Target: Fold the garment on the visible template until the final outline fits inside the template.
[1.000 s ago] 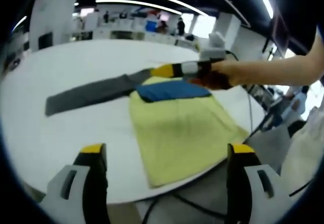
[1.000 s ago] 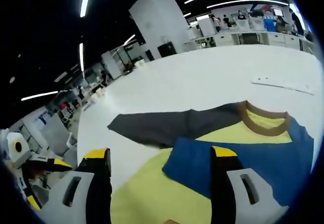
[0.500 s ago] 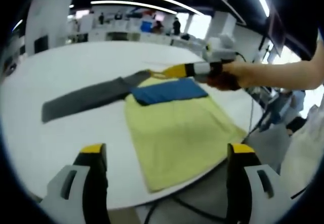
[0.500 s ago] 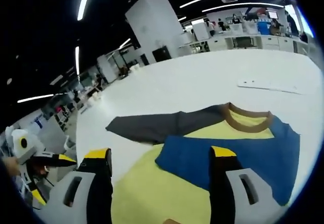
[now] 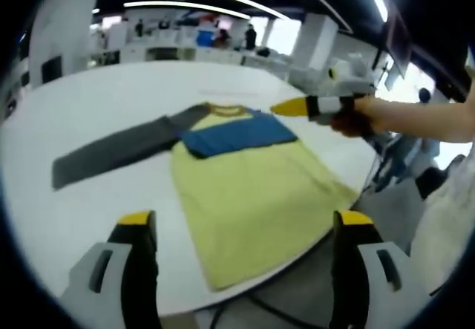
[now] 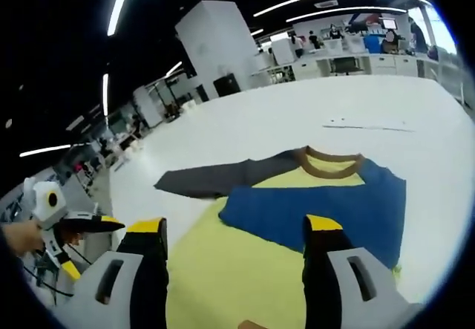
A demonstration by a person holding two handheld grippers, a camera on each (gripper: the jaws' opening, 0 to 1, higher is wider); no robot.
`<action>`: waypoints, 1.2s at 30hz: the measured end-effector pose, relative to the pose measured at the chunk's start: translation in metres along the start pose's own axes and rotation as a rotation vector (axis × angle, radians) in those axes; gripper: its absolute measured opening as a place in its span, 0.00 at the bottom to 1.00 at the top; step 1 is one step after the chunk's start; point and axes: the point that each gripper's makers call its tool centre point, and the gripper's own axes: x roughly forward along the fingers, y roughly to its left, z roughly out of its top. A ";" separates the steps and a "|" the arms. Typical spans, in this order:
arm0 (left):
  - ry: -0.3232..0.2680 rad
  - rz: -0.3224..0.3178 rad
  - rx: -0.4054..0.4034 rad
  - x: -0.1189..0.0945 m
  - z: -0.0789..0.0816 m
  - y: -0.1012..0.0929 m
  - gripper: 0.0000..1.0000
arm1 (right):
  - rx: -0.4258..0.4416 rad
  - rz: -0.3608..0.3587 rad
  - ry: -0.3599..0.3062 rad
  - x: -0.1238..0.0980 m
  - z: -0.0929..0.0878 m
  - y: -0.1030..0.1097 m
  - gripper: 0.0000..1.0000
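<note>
- One garment (image 5: 245, 188), a yellow long-sleeved shirt lying flat near the table's front edge.
- One grey sleeve (image 5: 111, 149) stretched out toward the table's left edge.
- One blue sleeve (image 5: 234, 134) folded across the chest.
- One brown collar (image 6: 332, 165) at the garment's far end.
- One white round table (image 5: 89, 99).
- Two grippers: the left gripper (image 5: 241, 232), jaws apart, and the right gripper (image 6: 234, 243), jaws apart.
- Two thin pale strips (image 6: 367, 127) toward the table's far edge.
</note>
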 end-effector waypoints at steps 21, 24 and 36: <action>-0.011 -0.046 0.005 0.022 0.011 -0.008 0.94 | -0.013 -0.111 -0.036 -0.143 -0.030 0.010 0.75; -0.010 -0.051 0.009 0.024 0.013 -0.010 0.94 | 0.001 -0.130 -0.049 -0.159 -0.035 0.009 0.75; -0.007 -0.033 0.014 0.017 0.007 -0.002 0.95 | 0.086 -0.174 -0.108 -0.175 -0.042 0.004 0.73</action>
